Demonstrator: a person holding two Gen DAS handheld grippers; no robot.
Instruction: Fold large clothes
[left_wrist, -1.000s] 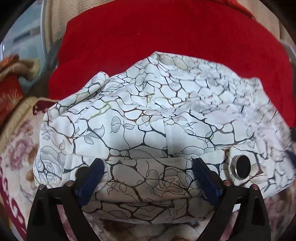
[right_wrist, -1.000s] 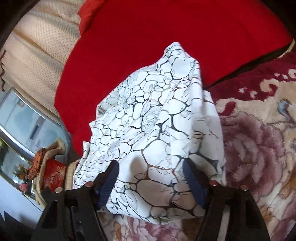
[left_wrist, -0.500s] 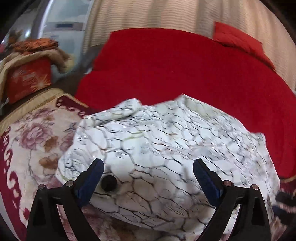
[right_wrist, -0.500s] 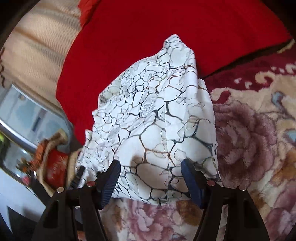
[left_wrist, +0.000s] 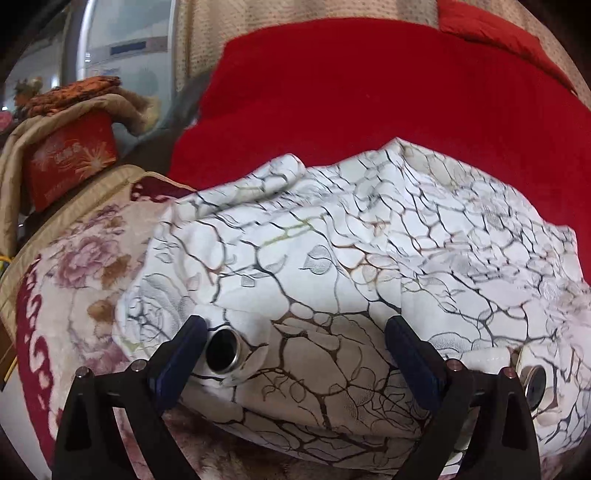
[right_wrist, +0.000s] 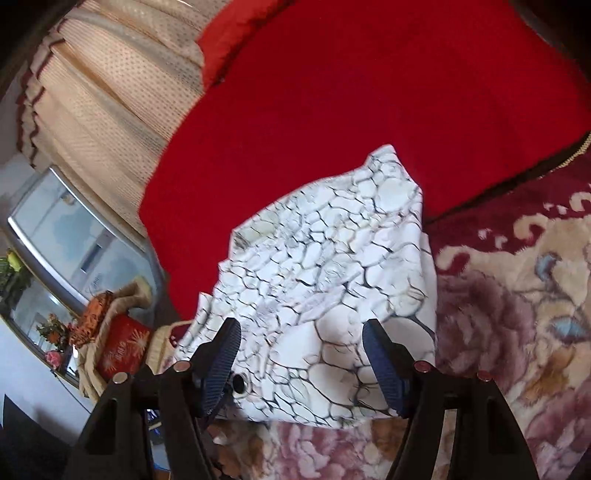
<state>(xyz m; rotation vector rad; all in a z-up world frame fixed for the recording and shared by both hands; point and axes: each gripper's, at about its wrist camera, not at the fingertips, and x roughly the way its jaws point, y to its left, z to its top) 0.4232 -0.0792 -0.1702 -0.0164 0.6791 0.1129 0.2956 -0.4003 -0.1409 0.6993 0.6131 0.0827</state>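
A white garment (left_wrist: 351, 258) printed with dark vein and leaf lines lies bunched on a floral blanket, its far part over a red cover. It has large round black buttons (left_wrist: 221, 349). My left gripper (left_wrist: 295, 354) is open, its jaws apart over the garment's near edge, with nothing held. In the right wrist view the same garment (right_wrist: 332, 273) lies lengthwise ahead. My right gripper (right_wrist: 301, 362) is open over its near end, one button (right_wrist: 239, 384) beside the left finger.
A red cover (left_wrist: 369, 92) lies behind the garment. The floral blanket (right_wrist: 517, 314) spreads to the right and below. A red box wrapped in a beige cloth (left_wrist: 70, 155) stands at the left, by a glass cabinet (right_wrist: 55, 229) and a beige curtain (right_wrist: 110, 92).
Both grippers have drawn back and tilted up, so more of the red cover and the room shows. The garment's button now lies by my left gripper's left finger. Both stay open.
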